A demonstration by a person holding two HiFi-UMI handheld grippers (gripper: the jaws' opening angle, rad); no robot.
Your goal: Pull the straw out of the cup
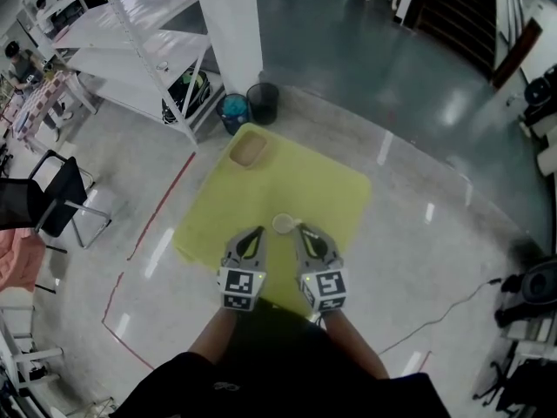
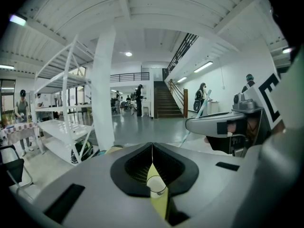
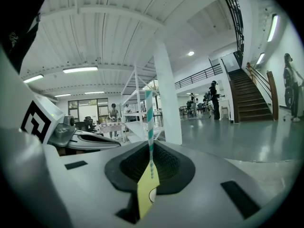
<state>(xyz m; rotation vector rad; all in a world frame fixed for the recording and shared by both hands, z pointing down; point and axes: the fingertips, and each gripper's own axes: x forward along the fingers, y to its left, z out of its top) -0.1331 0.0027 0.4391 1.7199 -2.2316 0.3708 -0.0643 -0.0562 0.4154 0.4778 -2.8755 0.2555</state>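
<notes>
The right gripper (image 3: 151, 148) has its claw closed on the straw (image 3: 149, 122), a teal-and-white striped one that stands nearly upright and rises toward 12 o'clock out of the pinched jaws. In the right gripper view its lower end shows below the jaws against the yellow mat (image 1: 326, 190) and stops just short of the white rim of the cup (image 1: 284, 225). Whether the tip is fully clear of the cup I cannot tell.

The left gripper (image 2: 152, 148) has its claw closed too, the jaws meeting in a thin seam with nothing between them. Through the gap beneath them the cup appears as a pale ring on the mat.

In the head view the cup stands on the mat's near half, at 12 o'clock from the two grippers and just beyond their tips. The right gripper's tip is just beside the cup at its 3 o'clock, and the left gripper lies near it at about 8 o'clock. Both grippers point toward 12 o'clock, side by side and close together but apart.

A brown tub (image 1: 248, 151) sits at the mat's far corner, at 11 o'clock from the cup and well apart from it. Past that corner, at 12 o'clock, two round bins (image 1: 248, 107) stand on the floor beside a white column (image 1: 228, 24), with a white shelf rack (image 1: 130, 42) at 10 o'clock and a black chair (image 1: 48, 198) at 9 o'clock
</notes>
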